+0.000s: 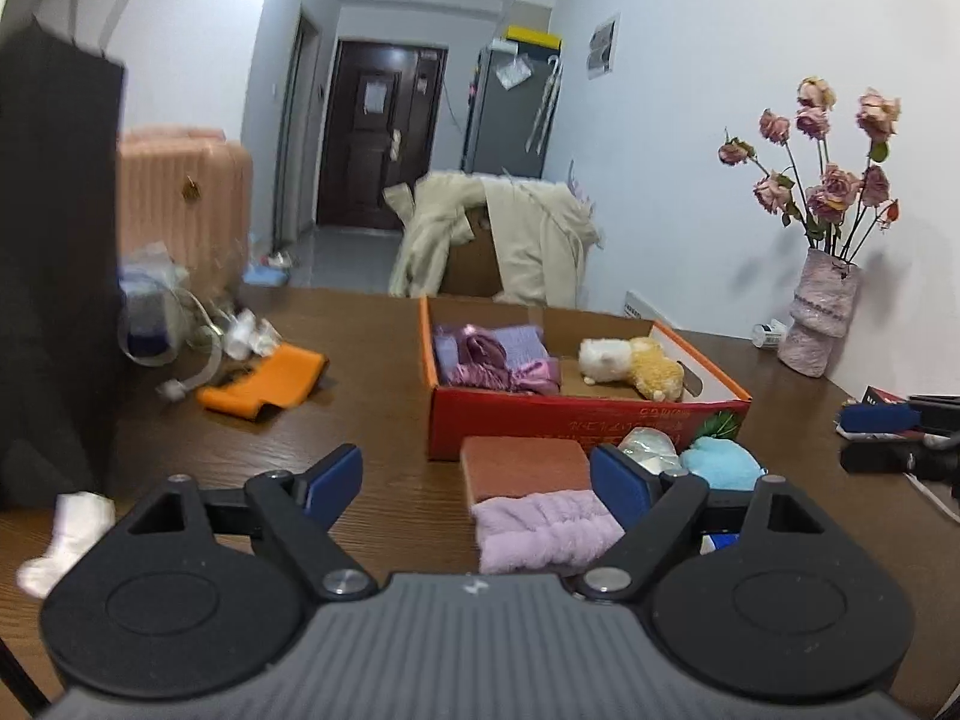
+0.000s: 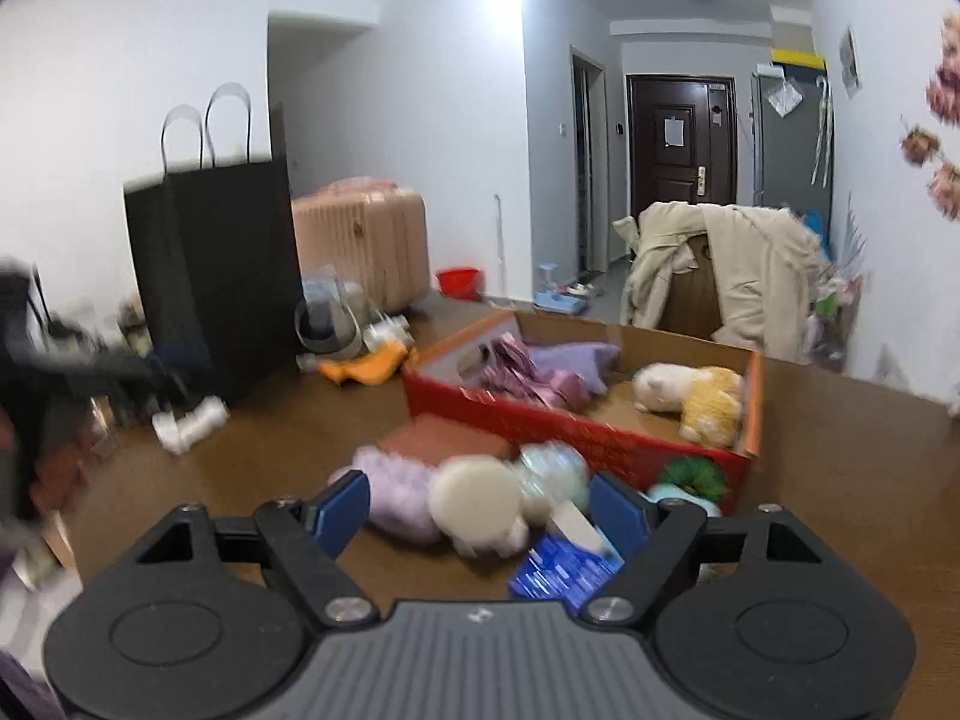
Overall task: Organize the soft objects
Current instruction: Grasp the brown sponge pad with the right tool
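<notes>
A red cardboard box [image 1: 576,426] stands on the brown table and holds purple cloths [image 1: 492,354] and a white-and-yellow plush toy [image 1: 630,366]. In front of it lie a fluffy lilac cloth [image 1: 546,531], a brown sponge block [image 1: 522,465], a clear wrapped item [image 1: 651,444] and a light-blue plush [image 1: 723,462]. My left gripper [image 1: 477,483] is open and empty, just above the lilac cloth. My right gripper [image 2: 480,507] is open and empty over the same pile, above a cream round soft item [image 2: 477,495] and a blue packet [image 2: 561,570]. The box also shows in the right wrist view [image 2: 576,426].
A black paper bag [image 2: 216,276] stands at the table's left with an orange cloth [image 1: 264,384], cables and a white sock [image 1: 66,531] nearby. A vase of dried roses [image 1: 822,312] stands at the right by the wall. A chair with a beige coat [image 1: 510,240] is behind the table.
</notes>
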